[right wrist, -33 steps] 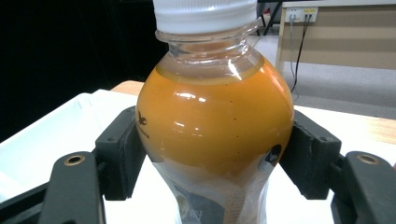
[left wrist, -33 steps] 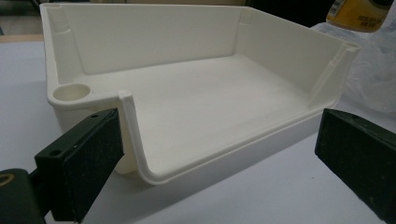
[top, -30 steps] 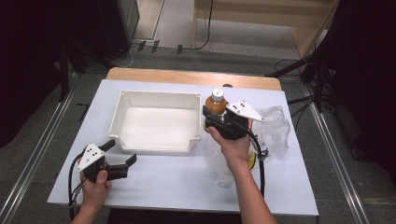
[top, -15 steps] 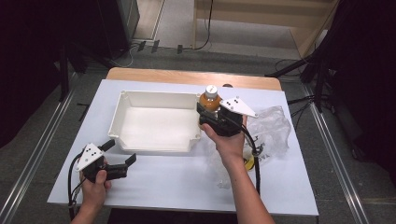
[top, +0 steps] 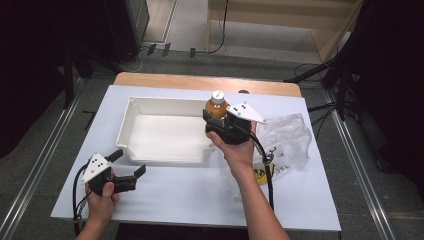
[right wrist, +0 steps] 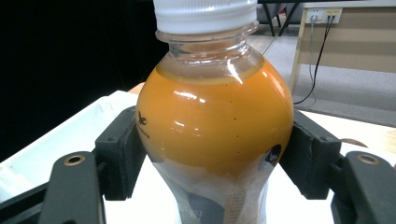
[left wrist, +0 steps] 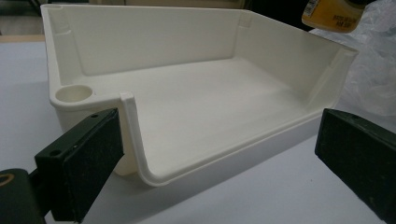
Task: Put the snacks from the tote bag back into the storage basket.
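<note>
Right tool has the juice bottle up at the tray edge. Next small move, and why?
Probably carry it a bit further over the white tray, then lower. The right tool is clamped on the orange juice bottle, upright, above the tray's right wall rather than its bare floor. The left tool sits open, short of the tray's near corner.

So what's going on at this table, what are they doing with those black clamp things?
A person holds a two-jaw gripper in each hand. The right gripper is clamped on a bottle of orange drink with a white cap, upright and held above the right end of an empty white plastic tray. The left gripper rests open on the white table in front of the tray, holding nothing. A crumpled clear plastic bag lies to the right of the tray.
</note>
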Demonstrator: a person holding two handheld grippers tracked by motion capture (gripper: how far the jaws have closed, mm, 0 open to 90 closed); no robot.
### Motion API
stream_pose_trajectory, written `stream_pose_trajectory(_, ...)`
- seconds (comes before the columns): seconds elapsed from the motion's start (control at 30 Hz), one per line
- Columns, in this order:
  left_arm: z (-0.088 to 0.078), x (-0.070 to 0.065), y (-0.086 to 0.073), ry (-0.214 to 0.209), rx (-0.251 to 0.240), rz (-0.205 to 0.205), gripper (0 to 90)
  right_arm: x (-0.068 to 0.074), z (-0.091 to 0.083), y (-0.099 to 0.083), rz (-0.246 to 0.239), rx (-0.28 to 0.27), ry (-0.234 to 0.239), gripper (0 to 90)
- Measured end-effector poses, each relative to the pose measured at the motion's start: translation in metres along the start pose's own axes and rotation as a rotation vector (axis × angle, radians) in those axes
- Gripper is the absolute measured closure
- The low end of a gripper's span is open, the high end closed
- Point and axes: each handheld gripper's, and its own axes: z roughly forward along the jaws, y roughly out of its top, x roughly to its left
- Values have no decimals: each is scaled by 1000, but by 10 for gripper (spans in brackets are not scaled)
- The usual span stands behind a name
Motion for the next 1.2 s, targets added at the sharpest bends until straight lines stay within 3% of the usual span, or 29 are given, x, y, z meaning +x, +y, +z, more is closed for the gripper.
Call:
stream_pose_trajectory(0.67, 0, 0, 0, 0, -11, -8, 14, 15, 17, -2, -6, 12, 28, 307)
stream_pose_trajectory(1.2, -1, 1, 0, -2, -12, -9, 14, 19, 26, -9, -14, 34, 37, 306)
